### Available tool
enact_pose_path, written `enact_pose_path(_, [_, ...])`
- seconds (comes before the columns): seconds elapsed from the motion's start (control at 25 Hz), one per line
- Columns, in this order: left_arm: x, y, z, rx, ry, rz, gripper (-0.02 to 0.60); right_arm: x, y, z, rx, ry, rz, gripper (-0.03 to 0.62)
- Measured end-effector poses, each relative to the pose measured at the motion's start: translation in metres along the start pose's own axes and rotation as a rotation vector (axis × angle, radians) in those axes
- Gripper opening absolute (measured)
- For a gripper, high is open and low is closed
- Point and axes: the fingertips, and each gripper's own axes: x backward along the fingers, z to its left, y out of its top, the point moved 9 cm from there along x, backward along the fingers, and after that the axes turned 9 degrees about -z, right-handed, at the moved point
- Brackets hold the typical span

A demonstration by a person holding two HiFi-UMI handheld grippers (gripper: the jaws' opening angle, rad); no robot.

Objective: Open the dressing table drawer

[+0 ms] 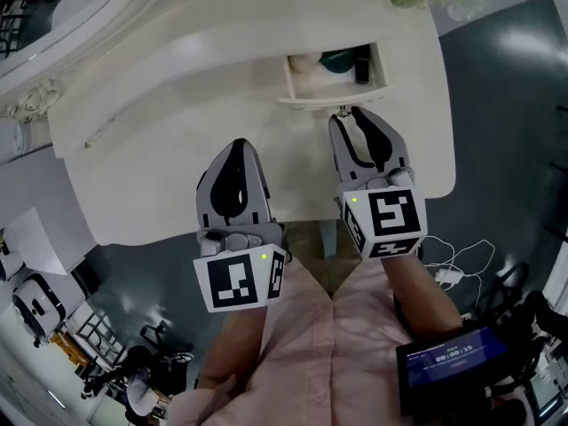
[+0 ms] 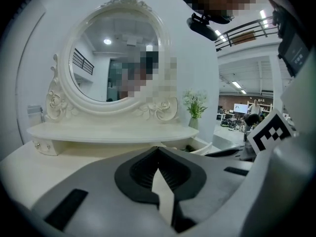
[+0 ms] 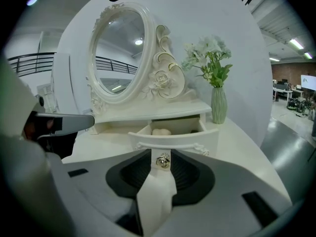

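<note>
- The left tongs (image 1: 238, 145) are over the front of the white worktop (image 1: 151, 158), their jaws closed tip to tip with nothing in them.
- The right tongs (image 1: 348, 114) are just to their right and reach further in, pointing at the drawer front.
- In the right gripper view their jaws stand a little apart. The small gold knob (image 3: 163, 160) sits in the gap between the tips, with a sliver of space on each side, so it is not clamped.
- The drawer (image 3: 173, 139) is directly ahead of the right tongs and off to the right of the left tongs. It is pulled partway out from under the raised shelf.
- Inside the drawer lie a pale round thing (image 1: 303, 60), a dark green thing (image 1: 337, 59) and a black thing (image 1: 362, 65).
- Behind the drawer, on the shelf, stands an oval mirror (image 3: 116, 53) in a carved white frame.
- A green vase (image 3: 218, 105) of white flowers stands to the mirror's right.
</note>
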Motion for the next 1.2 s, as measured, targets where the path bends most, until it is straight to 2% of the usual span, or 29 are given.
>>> enact_pose_path(0.28, [-0.002,0.034,-0.005,-0.003,-0.032,-0.085,0.021,0.022,0.035,0.013,0.035,0.008,-0.068,0.114])
enact_pose_path(0.52, [-0.006,0.078,-0.007,-0.011,-0.051,-0.209,0.021,0.037,0.094,0.027,0.076,0.041,-0.242,0.114])
enact_pose_path(0.76, [0.005,0.123,-0.011,-0.023,-0.064,-0.299,0.021,0.059,0.153,0.045,0.122,0.089,-0.399,0.11])
enact_pose_path(0.92, [0.003,0.152,-0.018,-0.049,-0.073,-0.386,0.021,0.07,0.189,0.048,0.163,0.095,-0.504,0.065])
enact_pose_path(1.08, [0.003,0.165,-0.021,-0.073,-0.071,-0.443,0.021,0.078,0.199,0.05,0.191,0.096,-0.55,0.04])
enact_pose_path(1.2, [0.003,0.166,-0.024,-0.094,-0.072,-0.457,0.021,0.08,0.202,0.05,0.222,0.089,-0.572,0.032])
